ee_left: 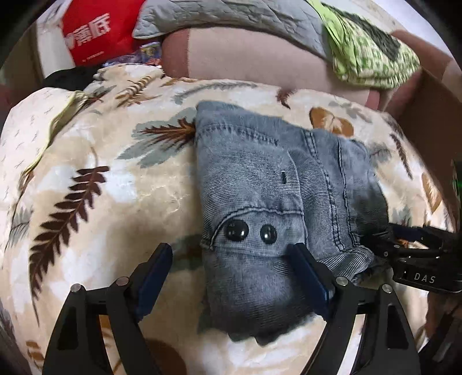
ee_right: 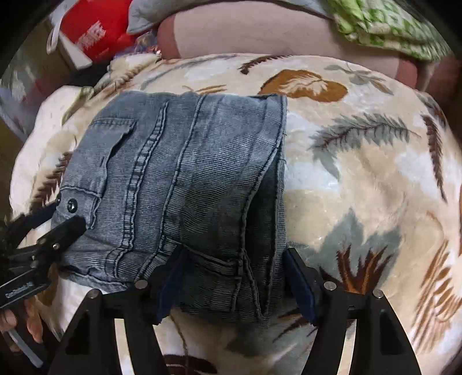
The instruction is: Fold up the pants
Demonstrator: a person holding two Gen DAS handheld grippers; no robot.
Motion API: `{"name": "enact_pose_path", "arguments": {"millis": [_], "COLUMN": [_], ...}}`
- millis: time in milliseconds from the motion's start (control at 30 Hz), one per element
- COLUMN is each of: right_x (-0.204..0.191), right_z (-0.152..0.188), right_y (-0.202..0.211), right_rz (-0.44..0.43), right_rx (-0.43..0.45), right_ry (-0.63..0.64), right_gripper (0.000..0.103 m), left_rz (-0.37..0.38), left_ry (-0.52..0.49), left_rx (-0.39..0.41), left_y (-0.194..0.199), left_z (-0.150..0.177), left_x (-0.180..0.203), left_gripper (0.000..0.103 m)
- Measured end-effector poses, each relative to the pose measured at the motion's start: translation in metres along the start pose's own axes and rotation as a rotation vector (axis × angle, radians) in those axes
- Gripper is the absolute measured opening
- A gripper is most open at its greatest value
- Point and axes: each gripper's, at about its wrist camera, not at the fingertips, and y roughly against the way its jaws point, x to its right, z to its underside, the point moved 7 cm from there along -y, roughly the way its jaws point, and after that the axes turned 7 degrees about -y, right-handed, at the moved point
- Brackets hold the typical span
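Grey-blue denim pants [ee_left: 260, 184] lie folded into a compact bundle on a leaf-print blanket [ee_left: 101, 202]; they also show in the right wrist view [ee_right: 179, 178]. My left gripper [ee_left: 231, 253] is open, its jaws straddling the near left corner by two black buttons [ee_left: 236, 230]. My right gripper [ee_right: 231, 259] is open, its jaws straddling the near right end of the bundle. Each gripper shows in the other's view: the right one [ee_left: 384, 239] and the left one [ee_right: 62, 220], both at the pants' near edge.
A pink cushion [ee_left: 254, 54], a grey quilt [ee_left: 231, 14] and a green patterned cloth [ee_left: 369, 54] lie behind the blanket. A red bag [ee_left: 95, 31] stands at the back left. A brown box edge [ee_left: 427, 115] is at the right.
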Motion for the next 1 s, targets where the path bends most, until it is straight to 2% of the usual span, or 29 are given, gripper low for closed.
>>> {"name": "enact_pose_path", "arguments": {"millis": [100, 167, 233, 267, 300, 333, 400, 500, 700, 800, 900, 1000], "right_x": [0.0, -0.008, -0.012, -0.013, -0.008, -0.003, 0.006, 0.003, -0.006, -0.011, -0.002, 0.006], "right_z": [-0.005, -0.008, -0.005, -0.003, 0.004, 0.008, 0.009, 0.006, 0.005, 0.011, 0.016, 0.014], "right_y": [0.02, 0.038, 0.038, 0.03, 0.01, 0.0, 0.002, 0.02, 0.055, 0.051, 0.005, 0.013], "right_rz": [0.052, 0.054, 0.043, 0.049, 0.081, 0.082, 0.053, 0.097, 0.05, 0.051, 0.124, 0.08], "right_rx": [0.056, 0.111, 0.116, 0.095, 0.035, 0.009, 0.021, 0.056, 0.146, 0.135, 0.027, 0.027], "right_ry": [0.023, 0.058, 0.072, 0.075, 0.075, 0.062, 0.005, 0.047, 0.036, 0.048, 0.053, -0.007], "right_gripper": [0.072, 0.072, 0.077, 0.077, 0.077, 0.078, 0.081, 0.081, 0.081, 0.082, 0.083, 0.084], "left_rz": [-0.009, -0.006, -0.022, -0.029, -0.029, -0.028, -0.022, -0.034, -0.042, -0.049, -0.045, -0.026], "left_ry": [0.015, 0.027, 0.016, 0.008, 0.009, 0.023, 0.037, 0.027, 0.027, 0.024, 0.01, 0.041], "left_rx": [0.052, 0.085, 0.045, 0.007, -0.02, -0.017, 0.003, -0.004, 0.001, 0.0, -0.032, 0.033], "left_y": [0.021, 0.028, 0.016, 0.006, -0.004, -0.007, -0.003, 0.001, 0.012, 0.013, 0.003, 0.024], "left_z": [-0.005, -0.006, 0.0, 0.006, 0.011, 0.014, 0.014, 0.012, 0.017, 0.018, 0.021, 0.016], "left_x": [-0.004, -0.006, -0.004, -0.003, -0.002, -0.003, -0.005, -0.004, 0.001, 0.002, 0.004, -0.001], "left_gripper": [0.085, 0.085, 0.086, 0.086, 0.086, 0.087, 0.087, 0.087, 0.087, 0.087, 0.087, 0.087]}}
